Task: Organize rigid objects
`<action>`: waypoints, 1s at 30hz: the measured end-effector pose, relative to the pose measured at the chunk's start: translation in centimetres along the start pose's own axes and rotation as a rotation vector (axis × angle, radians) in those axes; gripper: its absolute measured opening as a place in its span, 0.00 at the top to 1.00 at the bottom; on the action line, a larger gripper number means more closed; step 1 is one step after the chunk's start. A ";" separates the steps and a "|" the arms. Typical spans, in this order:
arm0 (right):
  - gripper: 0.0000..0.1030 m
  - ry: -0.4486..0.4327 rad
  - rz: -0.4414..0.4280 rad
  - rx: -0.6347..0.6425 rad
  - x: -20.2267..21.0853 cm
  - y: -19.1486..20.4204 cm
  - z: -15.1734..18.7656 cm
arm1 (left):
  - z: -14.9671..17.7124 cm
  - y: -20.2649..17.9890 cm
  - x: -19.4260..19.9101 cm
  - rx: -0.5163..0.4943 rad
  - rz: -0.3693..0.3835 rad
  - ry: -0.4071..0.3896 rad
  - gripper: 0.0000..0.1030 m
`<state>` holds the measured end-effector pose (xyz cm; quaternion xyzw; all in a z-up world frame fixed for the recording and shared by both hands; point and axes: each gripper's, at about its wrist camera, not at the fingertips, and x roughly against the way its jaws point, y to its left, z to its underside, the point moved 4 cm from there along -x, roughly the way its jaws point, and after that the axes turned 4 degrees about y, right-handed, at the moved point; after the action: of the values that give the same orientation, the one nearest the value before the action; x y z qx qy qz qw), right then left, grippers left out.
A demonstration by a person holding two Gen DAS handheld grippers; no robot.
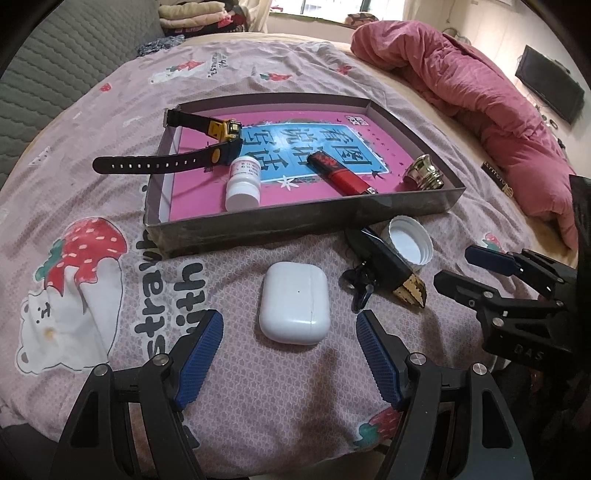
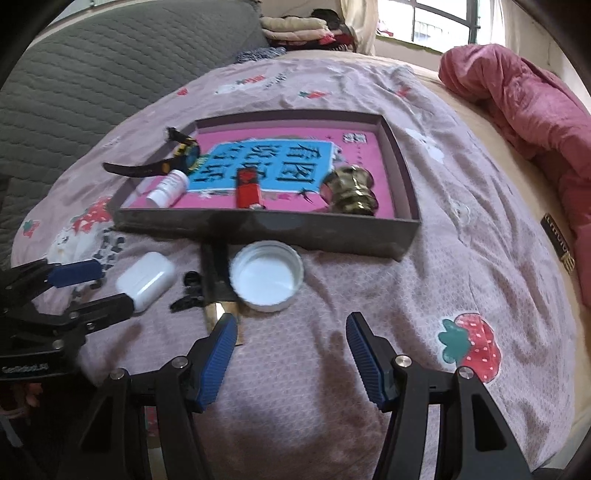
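Observation:
A shallow grey box with a pink printed floor lies on the bed. In it are a black and yellow watch, a small white bottle, a red and black lighter and a gold knob. In front of the box lie a white earbud case, a white lid and a black and gold key fob. My left gripper stands open around the near end of the case. My right gripper is open just short of the lid.
The pink strawberry-print sheet covers the bed. A bunched red quilt lies at the right, a grey padded headboard at the left. Folded clothes are stacked at the far end.

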<state>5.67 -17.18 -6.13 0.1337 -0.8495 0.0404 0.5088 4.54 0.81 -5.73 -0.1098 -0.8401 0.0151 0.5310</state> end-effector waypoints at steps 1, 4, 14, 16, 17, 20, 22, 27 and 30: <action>0.41 0.007 0.007 0.004 -0.3 -0.1 0.0 | -0.1 0.0 -0.1 0.001 0.001 0.001 0.27; 0.41 0.016 0.019 0.016 -0.8 0.0 -0.1 | -0.2 0.1 -0.4 0.003 0.001 0.007 0.27; 0.41 0.022 0.015 0.047 -2.4 0.5 -0.9 | -0.6 0.0 -1.7 0.009 0.000 0.022 0.27; 0.41 0.020 0.006 0.049 -2.6 0.6 -1.1 | -0.7 0.1 -1.9 0.012 -0.002 0.025 0.27; 0.41 0.018 0.002 0.052 -2.7 0.7 -1.2 | -0.8 0.1 -2.1 0.015 -0.004 0.026 0.27; 0.41 0.009 -0.007 0.060 -2.7 1.0 -1.4 | -1.0 0.3 -2.3 0.020 -0.008 0.025 0.27; 0.41 0.006 -0.015 0.065 -2.8 1.2 -1.5 | -1.1 0.3 -2.5 0.022 -0.010 0.025 0.27; 0.41 -0.004 -0.032 0.072 -3.1 1.6 -1.9 | -1.3 0.4 -2.7 0.024 -0.011 0.026 0.27; 0.41 -0.010 -0.042 0.074 -3.2 1.9 -2.1 | -1.4 0.6 -2.8 0.029 -0.014 0.029 0.27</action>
<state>8.38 -14.36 -7.85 0.1702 -0.8469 0.0604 0.5002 7.03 0.72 -7.74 -0.0965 -0.8328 0.0221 0.5446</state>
